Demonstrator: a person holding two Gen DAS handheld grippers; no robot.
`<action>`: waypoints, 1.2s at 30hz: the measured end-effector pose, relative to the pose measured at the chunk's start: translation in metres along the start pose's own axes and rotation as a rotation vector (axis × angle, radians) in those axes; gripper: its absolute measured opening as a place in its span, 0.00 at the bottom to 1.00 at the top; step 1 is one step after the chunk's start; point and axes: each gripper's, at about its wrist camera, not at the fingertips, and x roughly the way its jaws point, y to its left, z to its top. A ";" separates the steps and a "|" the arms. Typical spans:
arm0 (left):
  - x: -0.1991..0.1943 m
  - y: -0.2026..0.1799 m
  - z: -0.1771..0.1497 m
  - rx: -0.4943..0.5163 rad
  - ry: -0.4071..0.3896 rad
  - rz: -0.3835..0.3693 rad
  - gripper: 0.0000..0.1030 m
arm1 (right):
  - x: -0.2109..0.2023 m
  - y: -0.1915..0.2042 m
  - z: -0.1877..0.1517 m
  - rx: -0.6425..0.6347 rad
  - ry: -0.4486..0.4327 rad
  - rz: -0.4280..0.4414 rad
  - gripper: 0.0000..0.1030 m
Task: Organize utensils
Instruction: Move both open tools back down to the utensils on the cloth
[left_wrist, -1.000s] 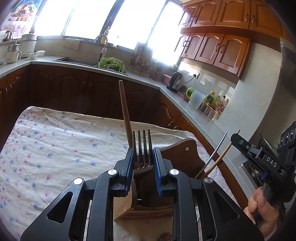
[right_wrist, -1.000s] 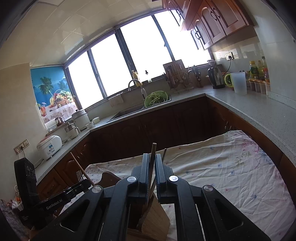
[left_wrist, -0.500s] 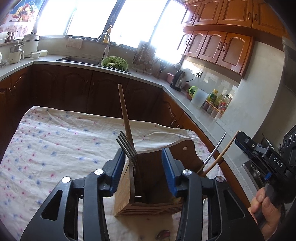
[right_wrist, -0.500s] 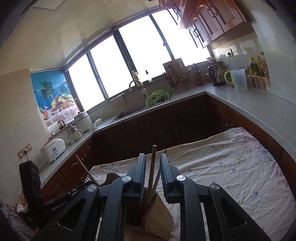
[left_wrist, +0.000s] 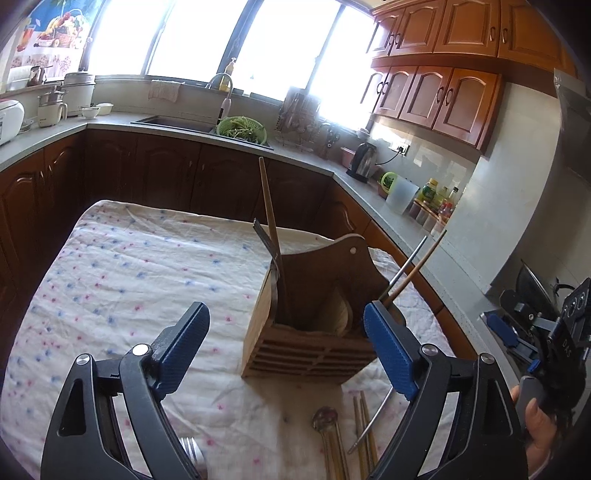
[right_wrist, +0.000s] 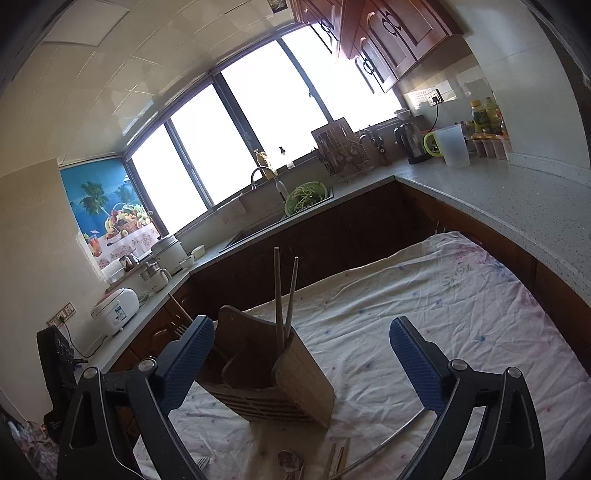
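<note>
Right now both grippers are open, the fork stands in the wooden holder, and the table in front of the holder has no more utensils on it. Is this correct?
Not quite. Both the left gripper and the right gripper are open, and the fork stands in the wooden holder, but utensils do lie in front of it: a spoon and chopsticks, as the left wrist view shows.

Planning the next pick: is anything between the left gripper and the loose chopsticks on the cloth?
Nothing visible blocks it. The open left gripper is empty; the wooden chopsticks lie bare on the floral cloth, before the wooden utensil holder.
</note>
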 end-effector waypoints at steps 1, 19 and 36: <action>-0.004 0.000 -0.005 0.000 0.007 0.002 0.86 | -0.004 -0.003 -0.006 0.009 0.015 -0.005 0.95; -0.035 0.001 -0.096 -0.028 0.171 0.012 0.87 | -0.058 -0.047 -0.096 0.119 0.278 -0.262 1.00; -0.020 -0.021 -0.128 0.043 0.263 0.001 0.87 | -0.068 -0.061 -0.112 0.142 0.312 -0.215 1.00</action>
